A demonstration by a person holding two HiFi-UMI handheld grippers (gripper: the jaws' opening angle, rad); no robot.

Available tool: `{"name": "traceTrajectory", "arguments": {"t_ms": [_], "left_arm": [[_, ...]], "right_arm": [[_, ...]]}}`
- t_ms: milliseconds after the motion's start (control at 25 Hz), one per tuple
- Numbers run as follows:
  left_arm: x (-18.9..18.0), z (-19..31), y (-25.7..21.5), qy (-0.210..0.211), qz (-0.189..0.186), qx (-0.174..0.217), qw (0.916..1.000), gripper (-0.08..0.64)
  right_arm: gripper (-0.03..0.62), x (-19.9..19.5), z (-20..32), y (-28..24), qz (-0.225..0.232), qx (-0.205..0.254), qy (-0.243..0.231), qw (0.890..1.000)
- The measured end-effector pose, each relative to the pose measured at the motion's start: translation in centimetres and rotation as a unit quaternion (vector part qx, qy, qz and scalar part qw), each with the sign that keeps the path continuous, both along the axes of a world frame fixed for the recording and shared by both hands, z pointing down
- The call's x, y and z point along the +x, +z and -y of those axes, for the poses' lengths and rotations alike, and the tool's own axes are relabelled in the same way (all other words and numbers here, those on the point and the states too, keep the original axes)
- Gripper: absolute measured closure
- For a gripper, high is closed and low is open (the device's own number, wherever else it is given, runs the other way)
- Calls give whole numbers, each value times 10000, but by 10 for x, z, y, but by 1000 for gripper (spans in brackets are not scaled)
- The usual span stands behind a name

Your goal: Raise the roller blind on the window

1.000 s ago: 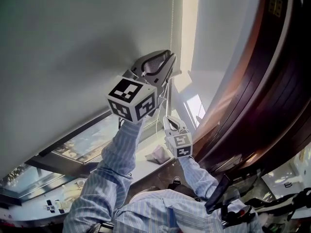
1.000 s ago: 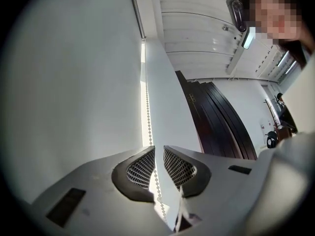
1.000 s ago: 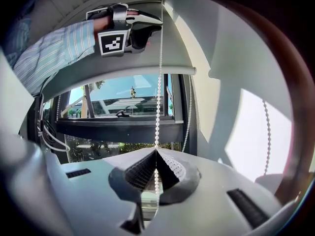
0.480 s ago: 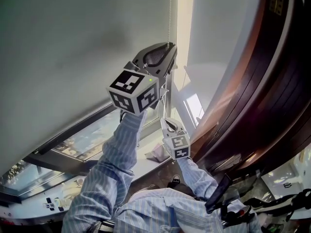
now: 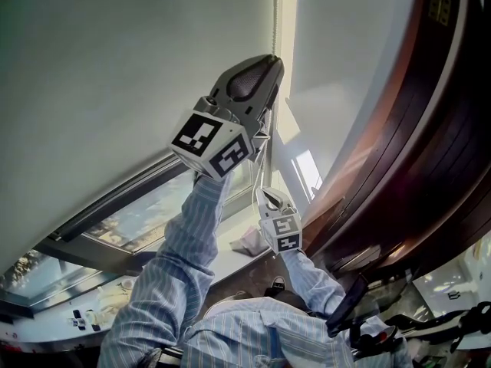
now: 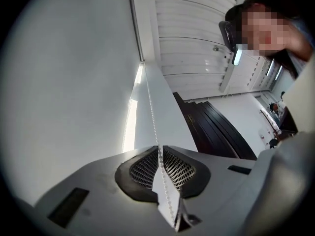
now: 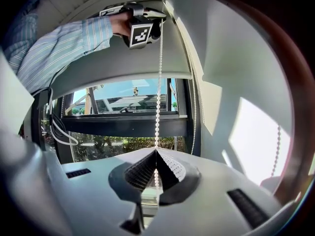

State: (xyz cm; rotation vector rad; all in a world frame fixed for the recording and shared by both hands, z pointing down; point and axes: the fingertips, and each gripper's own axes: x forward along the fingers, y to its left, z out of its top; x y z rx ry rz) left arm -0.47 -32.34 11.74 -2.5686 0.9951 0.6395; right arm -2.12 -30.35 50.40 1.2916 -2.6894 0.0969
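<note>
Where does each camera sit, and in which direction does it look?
Head view: on the person's head, facing the roller blind and window; striped sleeves, left gripper and right gripper show.
Left gripper view: on the left gripper, looking up the bead chain towards the ceiling; its jaws show, shut on the chain.
Right gripper view: on the right gripper, looking up the chain at the window; its shut jaws, the left gripper and a sleeve show.
Shared: both gripper views show the bead chain.

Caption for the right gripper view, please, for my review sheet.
Right gripper shut on the bead chain, left gripper clamping it higher up, roller blind partly raised over the window.
</note>
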Motion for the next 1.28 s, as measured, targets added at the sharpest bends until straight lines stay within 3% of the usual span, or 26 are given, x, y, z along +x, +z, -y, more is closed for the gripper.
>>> {"name": "traceTrajectory", "arguments": {"t_ms": [240,560,760,920,1000,1040,1120,1280], "left_arm": [[-11,5,1,783,-1105,-462,9897,545],[-20,26,15,547,-927,-848,9906,548],[-18,44,90,631,-853,-1673,9802,548],[-28,47,184,539,-985,-2387,9646,548],[-38,45,214,612,-1170,-2647,9553,548],[-41,44,220,665,-1240,-2685,9529,548],[-43,41,222,729,-1223,-2690,9526,548],[-41,35,221,725,-1083,-2556,9580,548]], "right_arm": [[588,-2,-4,5,-18,-18,-44,10000],[588,1,-1,18,-103,-237,-28,9997],[588,5,-6,92,-612,-1078,2,9923],[586,19,-29,177,-1051,-2160,-52,9707],[586,28,-41,197,-1123,-2487,-83,9620],[586,33,-44,194,-1089,-2480,-86,9626],[584,41,-38,157,-773,-2129,-45,9740],[556,45,-5,-2,311,-770,-148,9964]]}}
